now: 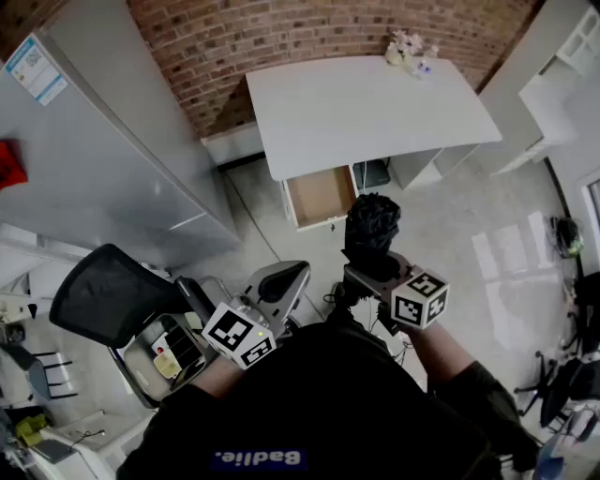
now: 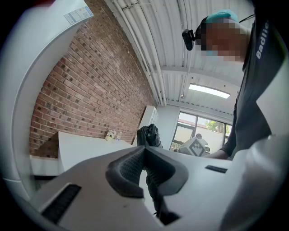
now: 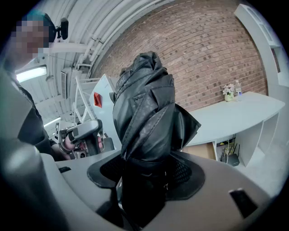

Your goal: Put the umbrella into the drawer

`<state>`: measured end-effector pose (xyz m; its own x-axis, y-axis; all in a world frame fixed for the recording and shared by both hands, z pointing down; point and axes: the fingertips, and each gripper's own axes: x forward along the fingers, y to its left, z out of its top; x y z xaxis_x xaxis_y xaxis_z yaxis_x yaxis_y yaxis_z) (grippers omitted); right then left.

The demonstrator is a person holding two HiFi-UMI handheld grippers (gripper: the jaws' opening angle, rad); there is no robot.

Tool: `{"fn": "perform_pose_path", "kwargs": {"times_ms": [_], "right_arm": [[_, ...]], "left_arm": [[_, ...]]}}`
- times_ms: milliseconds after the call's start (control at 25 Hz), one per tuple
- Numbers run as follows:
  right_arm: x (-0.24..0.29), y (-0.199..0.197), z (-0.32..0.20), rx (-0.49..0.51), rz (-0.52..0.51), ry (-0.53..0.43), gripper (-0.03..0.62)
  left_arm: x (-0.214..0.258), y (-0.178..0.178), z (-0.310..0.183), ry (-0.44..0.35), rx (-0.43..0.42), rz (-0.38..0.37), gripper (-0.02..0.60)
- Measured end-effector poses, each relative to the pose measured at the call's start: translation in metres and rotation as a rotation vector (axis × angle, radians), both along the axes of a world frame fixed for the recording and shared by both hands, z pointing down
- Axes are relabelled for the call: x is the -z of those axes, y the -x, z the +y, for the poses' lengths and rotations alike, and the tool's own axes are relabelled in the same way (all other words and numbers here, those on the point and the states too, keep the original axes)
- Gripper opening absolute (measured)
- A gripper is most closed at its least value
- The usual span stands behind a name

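Right tongs [image 3: 145,170]: you have them pinching the umbrella [image 3: 144,110]. The jaws stand wide, one pad on each side of the bundle's lower part, and the pads press on the black fabric. The umbrella is folded and wrapped into a short, thick roll. It stands up out of the jaws with its crumpled upper end free. In the head view it is in the air in front of your body, nearer to you than the desk and well apart from it.

Left tongs [image 2: 144,150]: pressed together. The two dark pads meet at their tips and nothing sits between them. In the head view these tongs are to the left of the umbrella, near it but not touching.

Drawer [image 1: 322,195]: pulled out from under the front edge of the desk [image 1: 375,108]. Its wooden bottom is bare in the part that shows. In the head view the umbrella's top lies just below and right of the drawer front. How far apart they really are cannot be judged from that view. The umbrella is not in the drawer.

The desk is white, standing against the brick wall [image 1: 281,28]. A small bunch of flowers [image 1: 405,44] sits at its far corner. A black office chair [image 1: 108,292] stands on the floor to your left.
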<state>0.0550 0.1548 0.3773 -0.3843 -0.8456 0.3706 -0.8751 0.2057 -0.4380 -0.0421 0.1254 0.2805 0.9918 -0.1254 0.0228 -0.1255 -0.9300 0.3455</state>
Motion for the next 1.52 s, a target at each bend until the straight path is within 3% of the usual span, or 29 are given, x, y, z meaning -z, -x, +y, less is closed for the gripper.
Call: {"fn": "perform_pose_path", "kwargs": {"times_ms": [680,1040,1520], "right_arm": [[0.009,0.010,-0.006,-0.003,0.014,-0.019,0.275],[-0.007,0.009,-0.012,0.015,0.126,0.001,0.275],[-0.055,-0.006,-0.063,0.108,0.162,0.061,0.275]], "left_arm": [[0.001,0.006,-0.002,-0.002,-0.003,0.016,-0.003],[0.002,0.014,-0.007,0.003,0.004,0.035,-0.003],[-0.013,0.008,-0.055,0.033,0.119,-0.002,-0.003]]}}
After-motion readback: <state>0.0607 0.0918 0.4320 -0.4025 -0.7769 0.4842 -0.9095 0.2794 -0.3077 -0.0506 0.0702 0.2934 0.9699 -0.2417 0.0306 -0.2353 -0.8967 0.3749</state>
